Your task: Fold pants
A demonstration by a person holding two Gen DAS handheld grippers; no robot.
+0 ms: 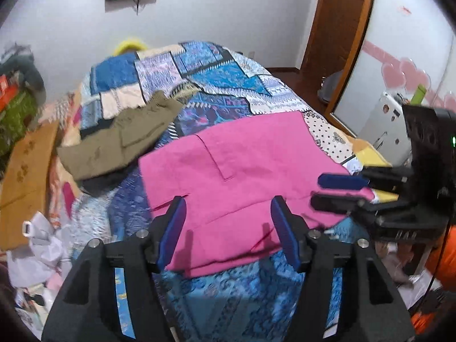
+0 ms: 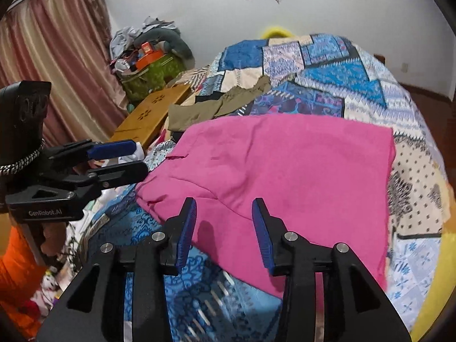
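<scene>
Pink pants (image 1: 242, 165) lie folded flat on the patterned bedspread (image 1: 216, 85), also in the right wrist view (image 2: 299, 165). My left gripper (image 1: 228, 211) is open and empty, hovering over the pants' near edge; it also shows at the left of the right wrist view (image 2: 134, 156). My right gripper (image 2: 223, 213) is open and empty above the pants' near edge; it also shows at the right of the left wrist view (image 1: 327, 191). Neither holds cloth.
An olive garment (image 1: 122, 139) lies crumpled on the bed beyond the pants, on a dark piece. A wooden bench (image 2: 151, 111) stands left of the bed, with a green bag (image 2: 151, 74) and clutter behind. A wardrobe door (image 1: 399, 65) stands at the right.
</scene>
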